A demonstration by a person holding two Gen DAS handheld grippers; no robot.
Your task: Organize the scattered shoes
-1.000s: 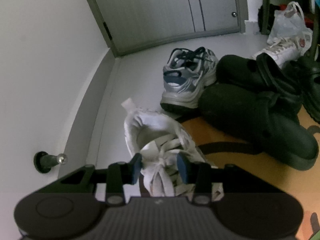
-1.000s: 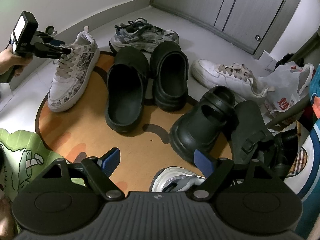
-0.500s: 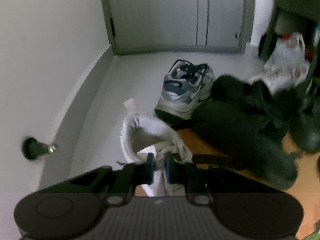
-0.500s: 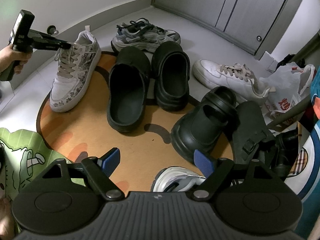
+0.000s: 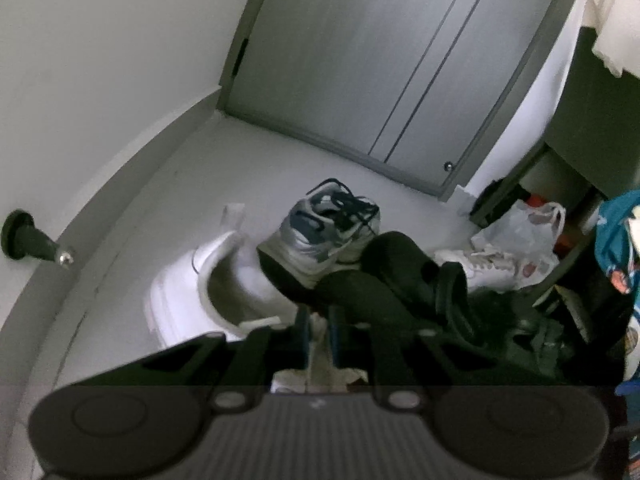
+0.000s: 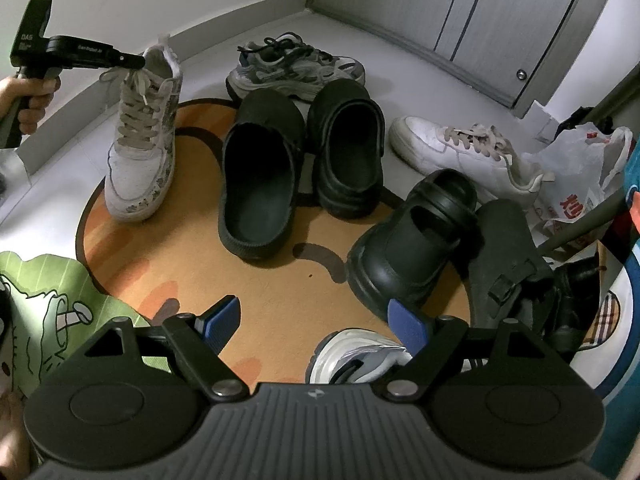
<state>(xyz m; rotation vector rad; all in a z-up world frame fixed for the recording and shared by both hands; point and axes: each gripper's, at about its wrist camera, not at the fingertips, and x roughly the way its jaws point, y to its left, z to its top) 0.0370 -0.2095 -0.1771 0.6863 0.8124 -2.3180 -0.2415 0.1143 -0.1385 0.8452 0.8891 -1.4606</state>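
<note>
Since the earlier frames, the patterned white sneaker (image 6: 138, 140) has been tipped up at its heel, toe still on the mat, and the left gripper (image 6: 138, 62) has closed from spread to pinching.

Left wrist view: the left gripper (image 5: 318, 338) has its jaws nearly pressed together on the white tongue and laces of the patterned white sneaker (image 5: 208, 296), whose open collar faces the lens. Behind it lie a grey running shoe (image 5: 328, 236) and a black clog (image 5: 384, 292), both close by. For a clean lift, the pinch looks best kept on the tongue with the laces caught in it, and the shoe raised steadily until the toe clears the neighbouring clog; a thin fabric hold may slip if swung.

Right wrist view: the right gripper (image 6: 314, 326) hangs with blue pads spread wide, empty, above a silver-white trainer (image 6: 360, 358). The lifted sneaker hangs at the left edge of a round orange mat (image 6: 280, 284); two black clogs (image 6: 300, 152) lie side by side at centre, a black strapped shoe (image 6: 412, 240) to the right, a plain white sneaker (image 6: 464, 156) beyond.

Room: pale grey floor (image 6: 420, 92), white wall with a doorstop (image 5: 36, 242), grey cabinet doors (image 5: 380, 64), a plastic bag (image 6: 576, 172) at right.
</note>
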